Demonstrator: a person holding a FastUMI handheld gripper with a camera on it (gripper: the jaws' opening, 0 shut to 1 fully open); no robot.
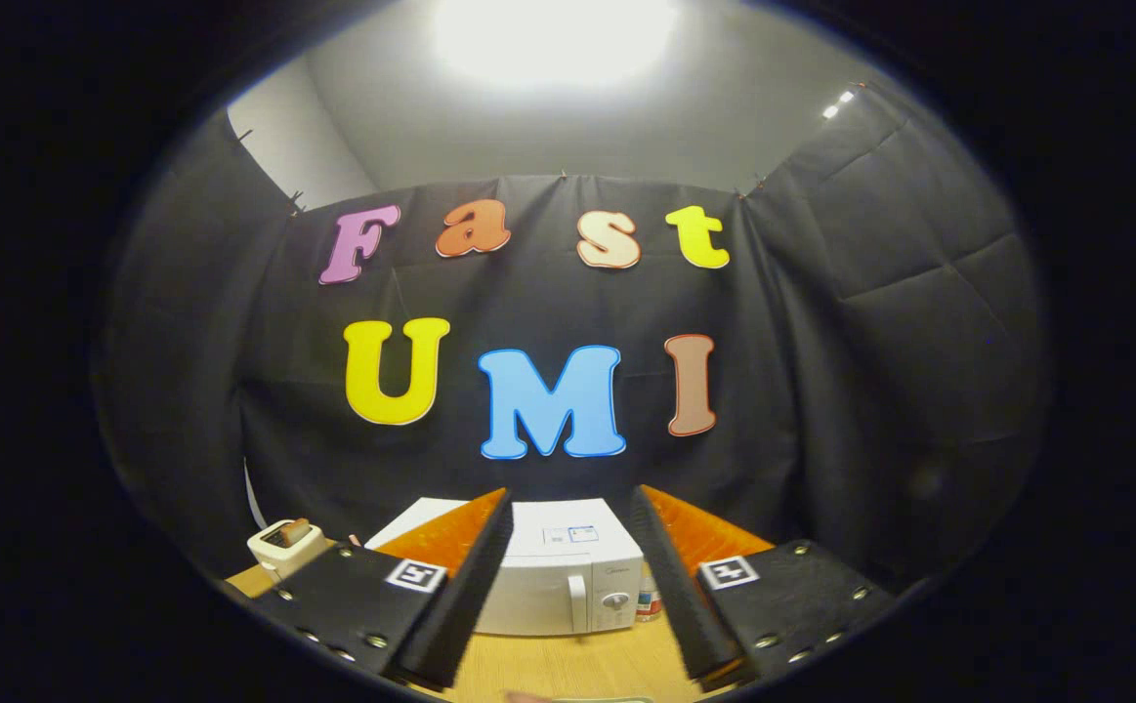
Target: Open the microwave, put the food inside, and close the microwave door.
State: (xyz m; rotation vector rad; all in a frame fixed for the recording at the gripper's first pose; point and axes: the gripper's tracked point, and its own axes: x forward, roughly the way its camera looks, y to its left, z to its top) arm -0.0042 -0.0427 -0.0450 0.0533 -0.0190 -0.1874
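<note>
So the microwave [568,576] sits on the table [568,669] with the booth wall right behind it. Left of the microwave, a bit apart, there's a toaster [284,547]. A small bottle [648,598] stands just beside the microwave's right side. The gripper [572,542] is in front of the microwave, fingers spread wide with the microwave showing between them.

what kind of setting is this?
Looks like a staged kitchen booth, not a real kitchen: black cloth walls hung around a wooden table, with a white microwave, door shut, and a toaster. The open gripper hovers short of the microwave, holding nothing.
</note>
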